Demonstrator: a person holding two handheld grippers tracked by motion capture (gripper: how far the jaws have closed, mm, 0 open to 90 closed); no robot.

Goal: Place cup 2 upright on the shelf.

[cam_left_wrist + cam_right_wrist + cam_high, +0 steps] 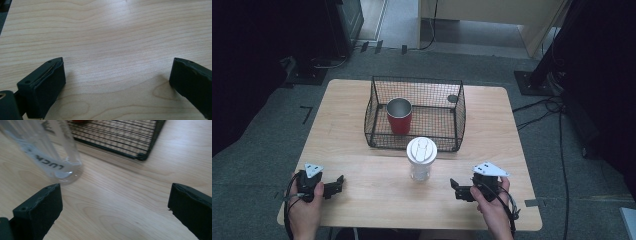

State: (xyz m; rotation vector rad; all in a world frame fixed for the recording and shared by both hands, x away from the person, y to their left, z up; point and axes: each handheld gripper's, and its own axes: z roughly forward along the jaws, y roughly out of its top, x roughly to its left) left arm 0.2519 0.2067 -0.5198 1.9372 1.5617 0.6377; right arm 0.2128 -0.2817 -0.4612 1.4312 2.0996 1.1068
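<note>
Pale wooden table (pixel 362 150), grey carpet (pixel 262 140)

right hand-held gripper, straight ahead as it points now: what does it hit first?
Probably the clear tumbler. The right hand-held gripper points leftward at its base, jaws open and empty. In its own view the tumbler sits left of centre, so it might just graze past; depth is unclear.

You have a black wire basket (pixel 414 114) standing at the far middle of the wooden worktop (pixel 362 165). A red cup (pixel 399 115) with a metal rim stands upright inside the basket, toward its left side. Grey carpet (pixel 262 135) surrounds the worktop.
</note>
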